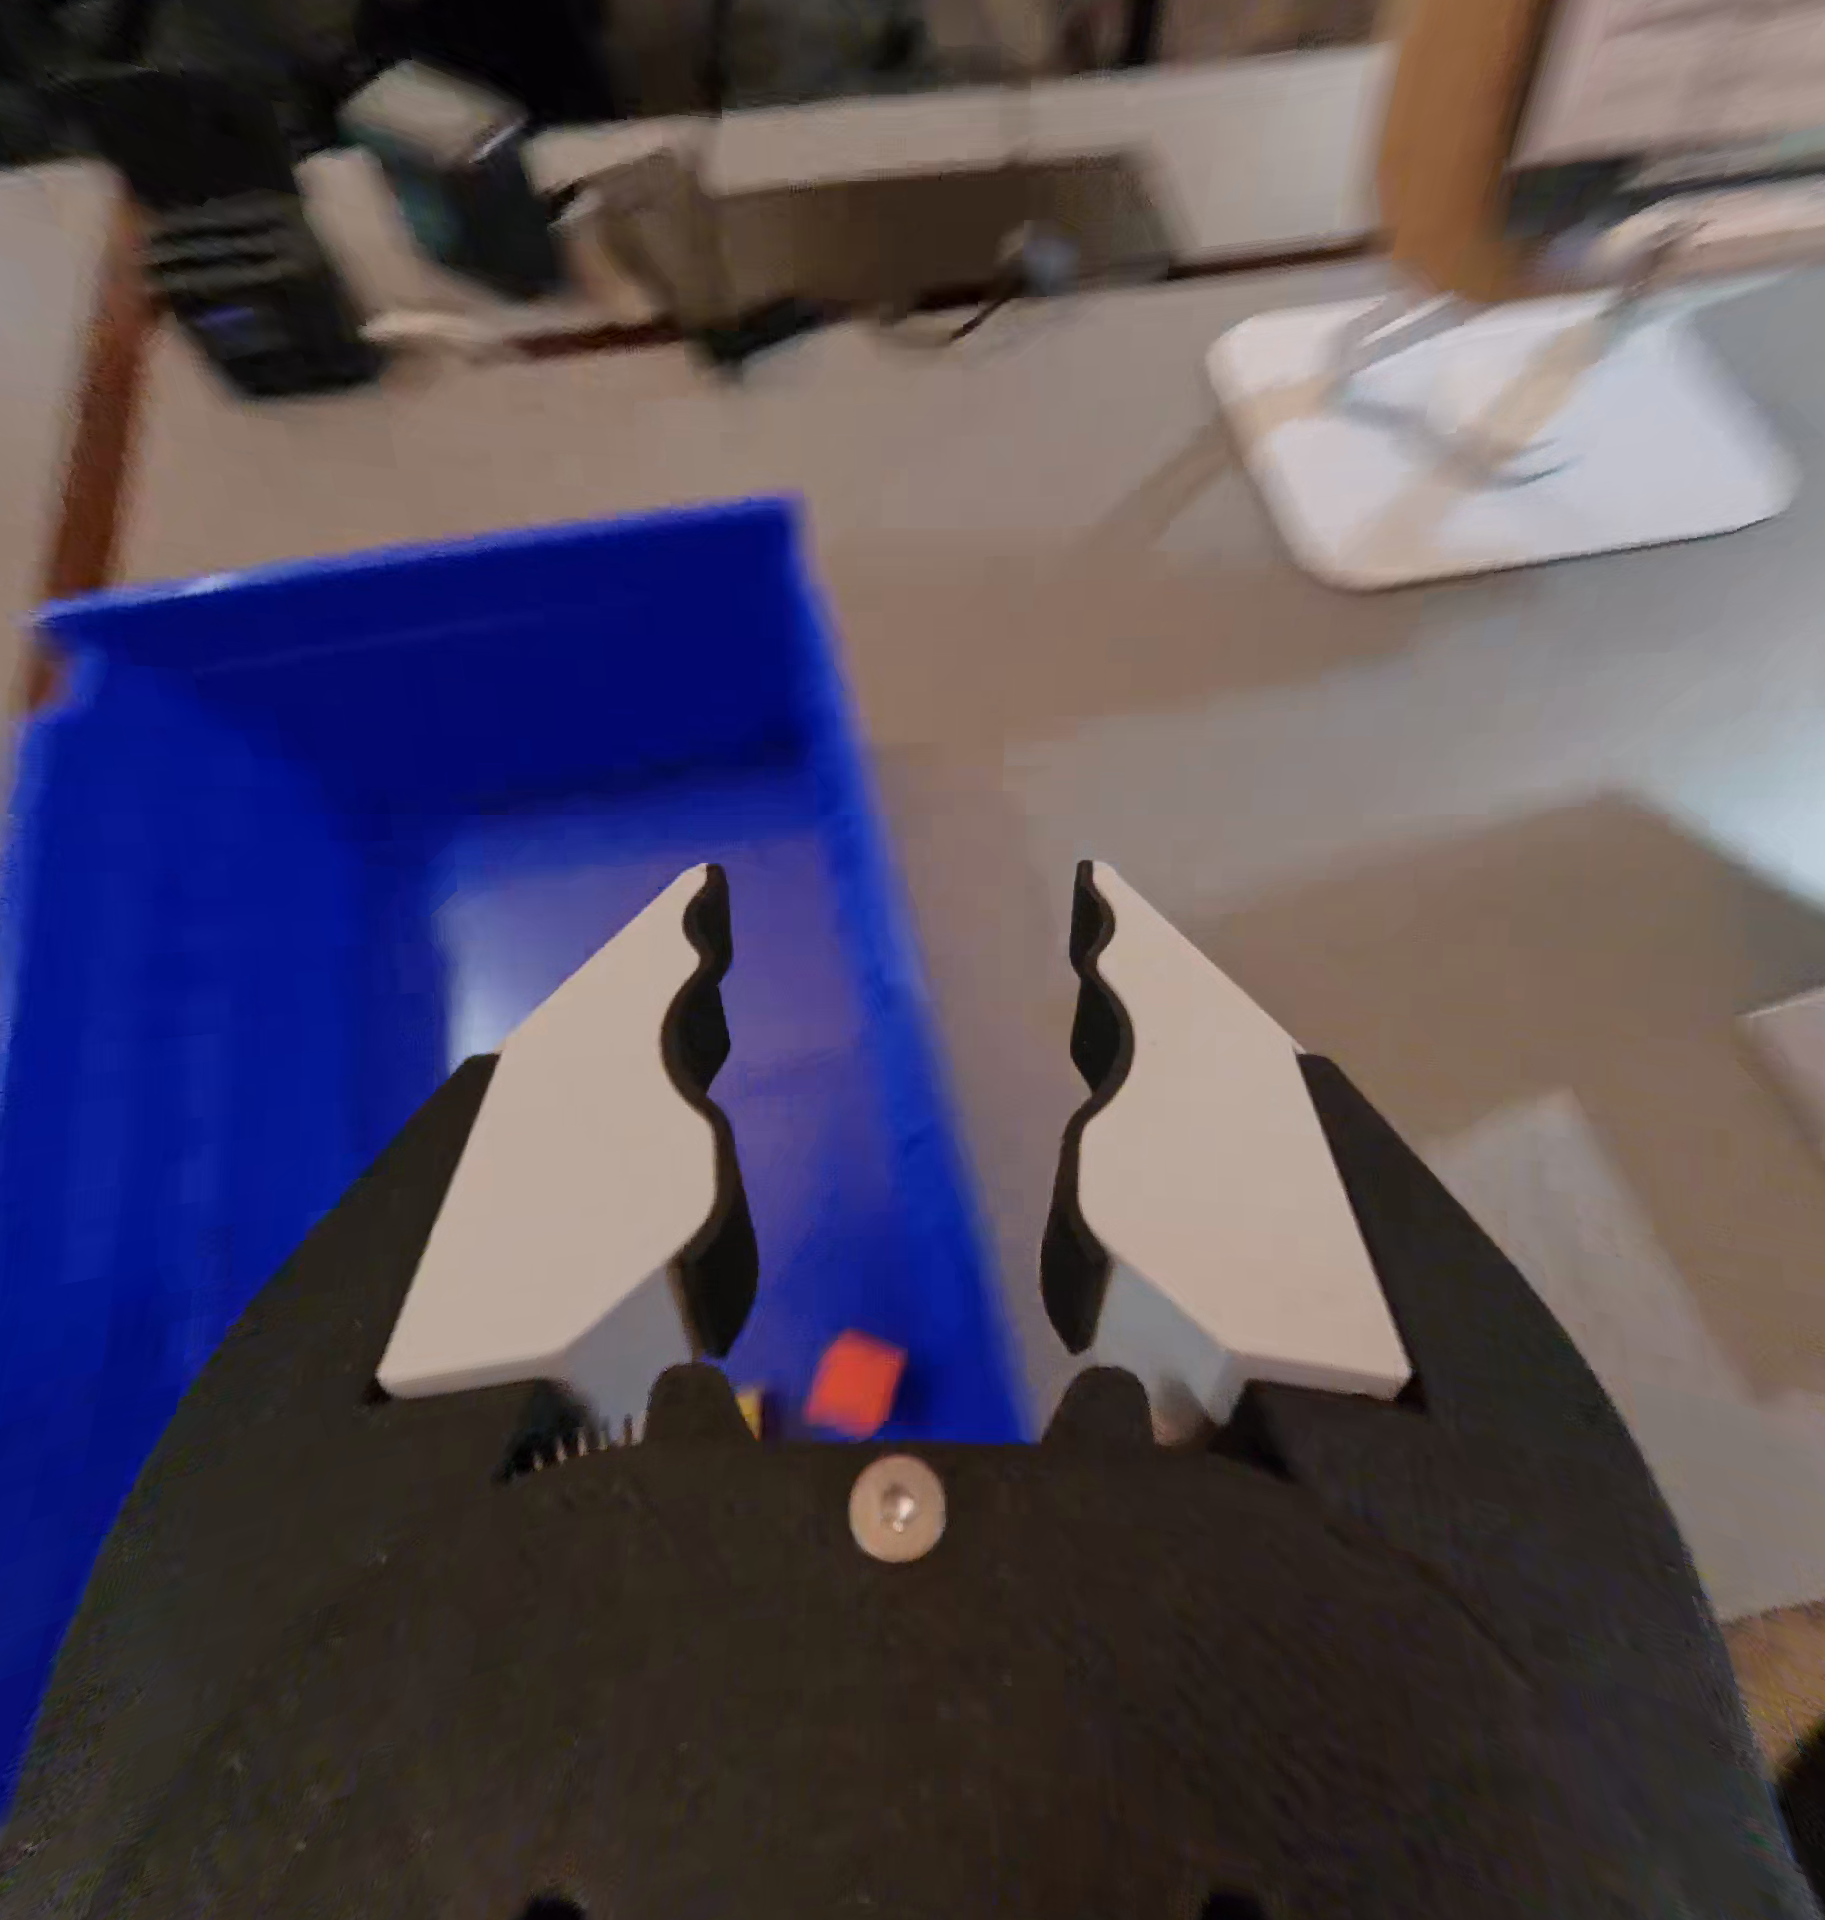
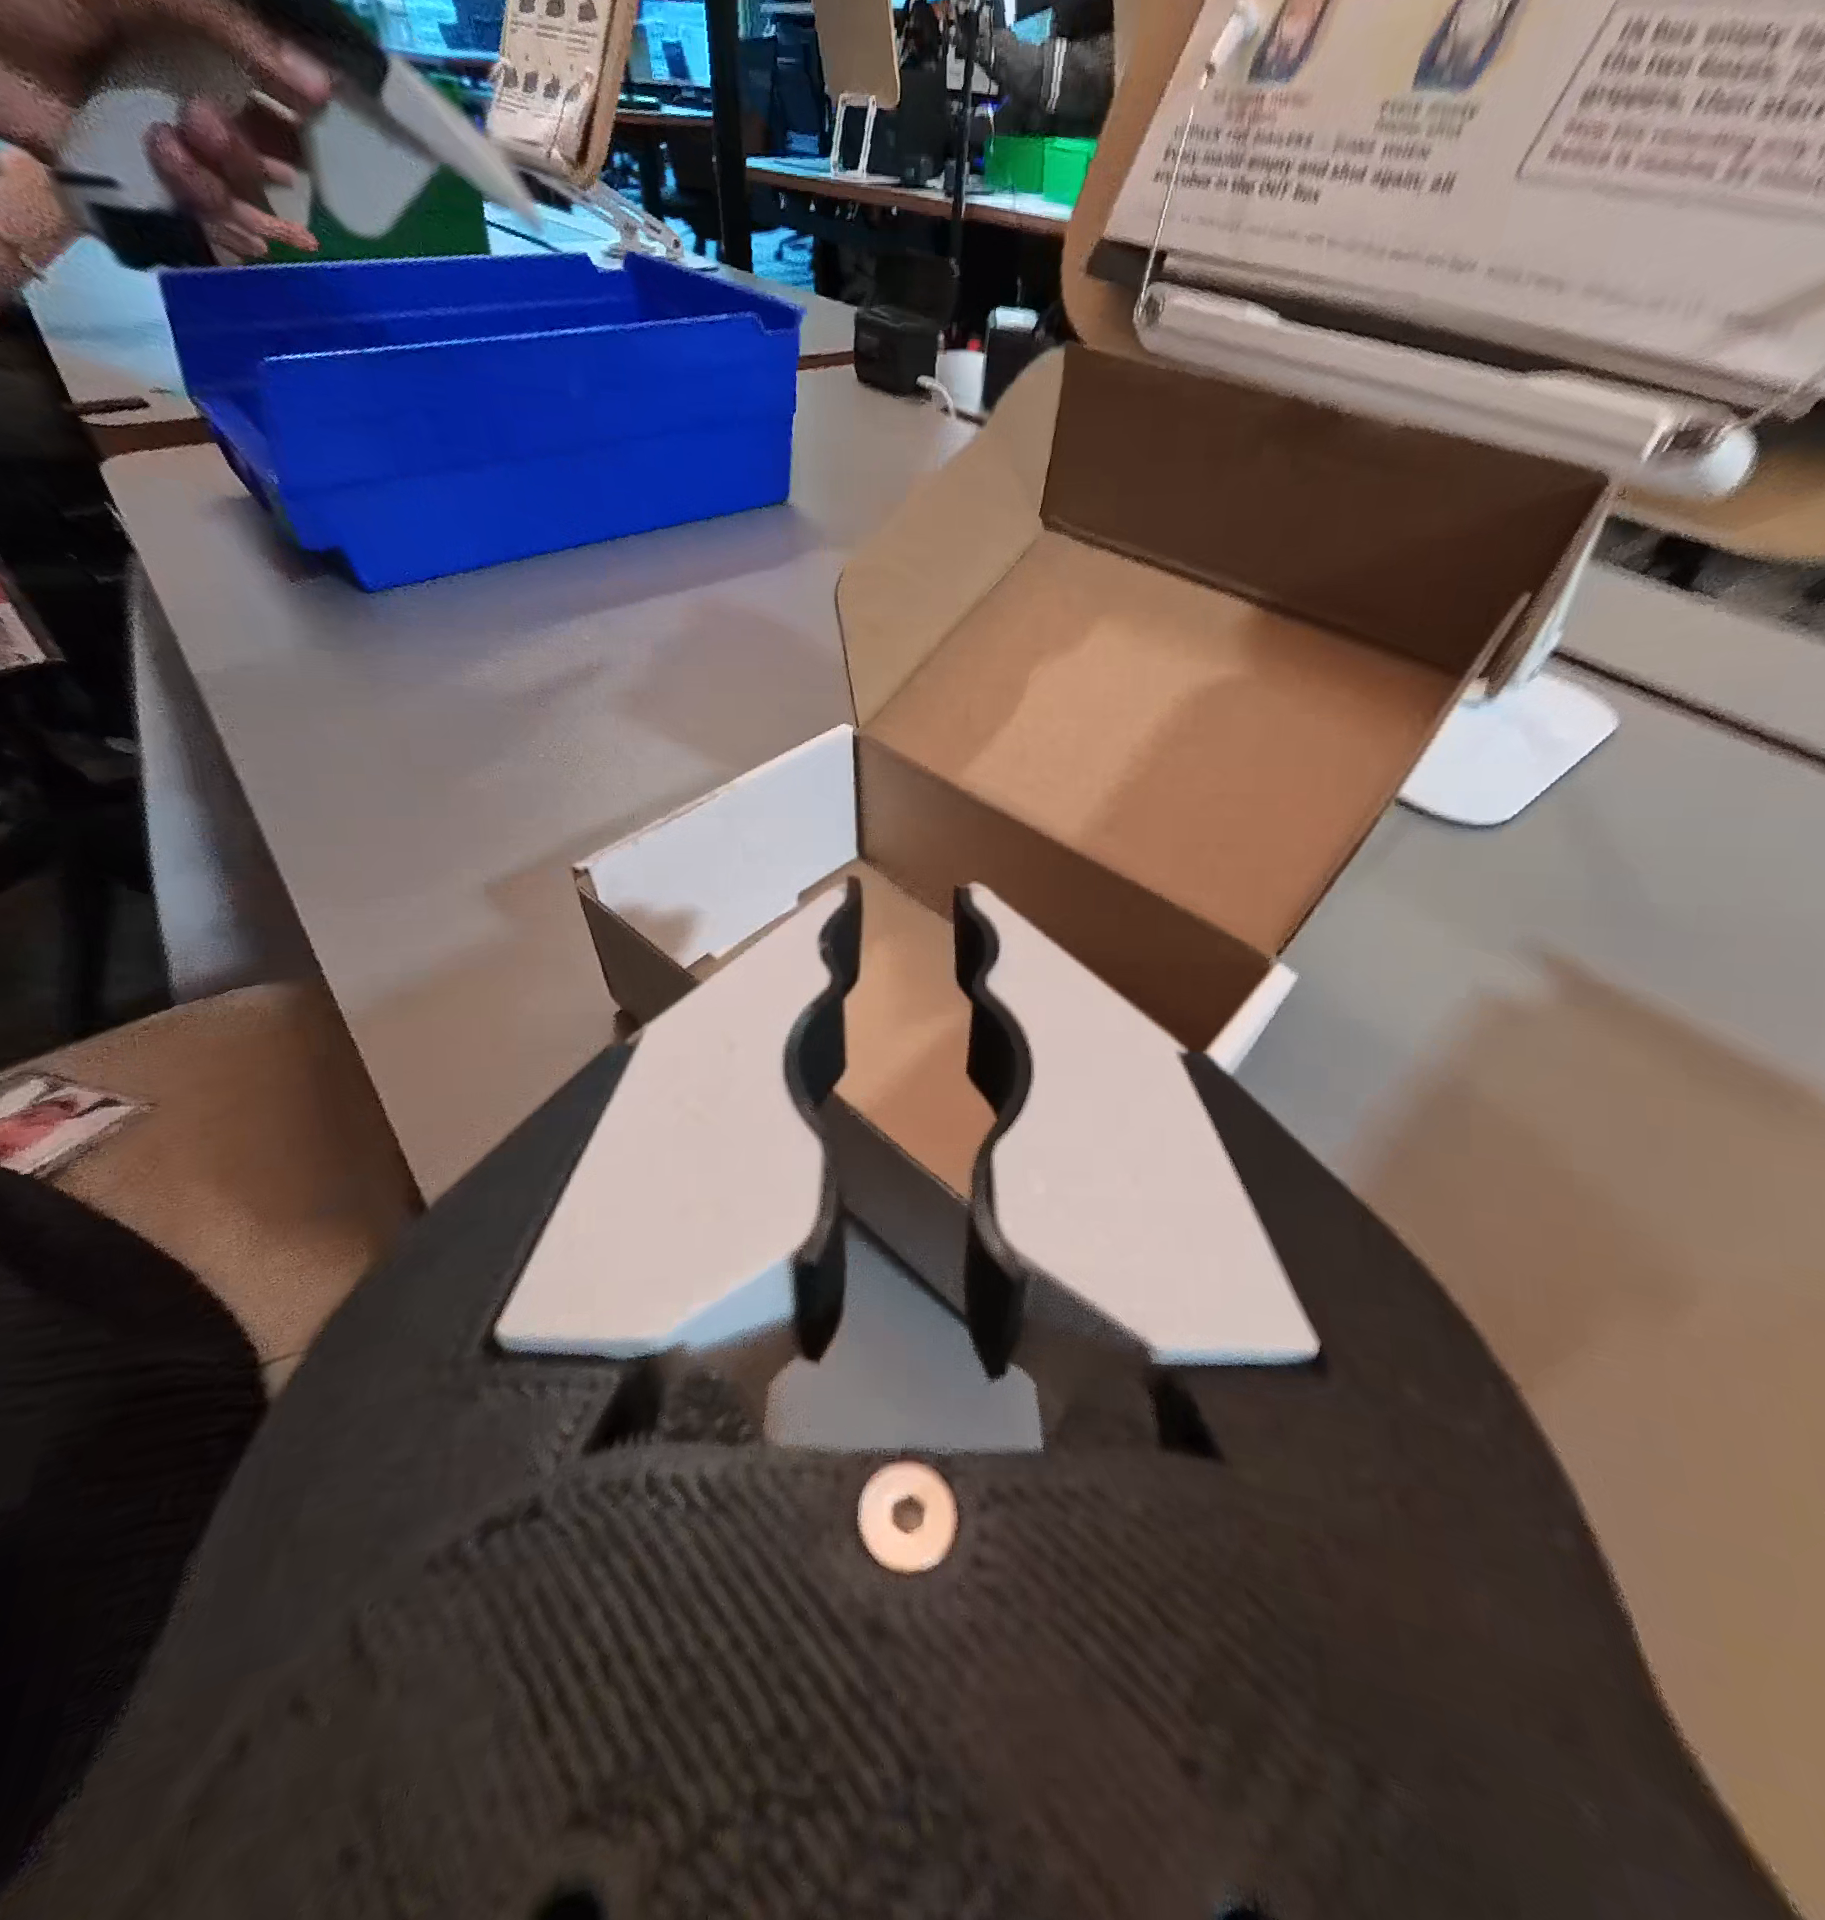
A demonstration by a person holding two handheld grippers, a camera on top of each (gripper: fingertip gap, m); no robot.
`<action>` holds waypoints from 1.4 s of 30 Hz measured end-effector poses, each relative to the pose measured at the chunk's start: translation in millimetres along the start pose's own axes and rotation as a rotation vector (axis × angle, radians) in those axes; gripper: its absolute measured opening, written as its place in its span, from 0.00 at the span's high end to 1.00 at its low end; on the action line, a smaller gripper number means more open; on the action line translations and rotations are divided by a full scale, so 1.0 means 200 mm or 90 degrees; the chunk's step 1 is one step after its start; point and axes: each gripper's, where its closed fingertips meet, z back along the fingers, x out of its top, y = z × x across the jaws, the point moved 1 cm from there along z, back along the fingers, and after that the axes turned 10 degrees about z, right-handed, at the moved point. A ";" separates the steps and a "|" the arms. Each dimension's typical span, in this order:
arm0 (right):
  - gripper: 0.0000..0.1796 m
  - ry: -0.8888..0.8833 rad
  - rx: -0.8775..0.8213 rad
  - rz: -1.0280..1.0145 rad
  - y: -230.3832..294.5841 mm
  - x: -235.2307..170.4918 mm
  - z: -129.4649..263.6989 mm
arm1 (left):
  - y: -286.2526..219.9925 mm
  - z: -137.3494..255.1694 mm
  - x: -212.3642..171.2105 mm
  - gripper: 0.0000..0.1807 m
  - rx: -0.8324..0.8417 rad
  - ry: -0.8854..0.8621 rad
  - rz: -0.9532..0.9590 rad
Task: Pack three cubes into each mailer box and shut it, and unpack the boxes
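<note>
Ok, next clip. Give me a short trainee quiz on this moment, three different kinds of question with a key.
1. True or false: the mailer box has its lid shut.
2. The open fingers of the left gripper hover over which of these? A) the blue bin B) the mailer box C) a keyboard
3. In the left wrist view, what colour is the cube that shows most clearly in the bin?

Key: 1 false, the lid stands open and the part of the inside that shows looks empty. 2 A. 3 red.
</note>
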 end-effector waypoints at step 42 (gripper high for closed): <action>0.98 -0.057 -0.034 0.024 -0.02 0.07 0.09 | -1.70 -0.14 -0.72 0.76 -0.315 0.285 -0.599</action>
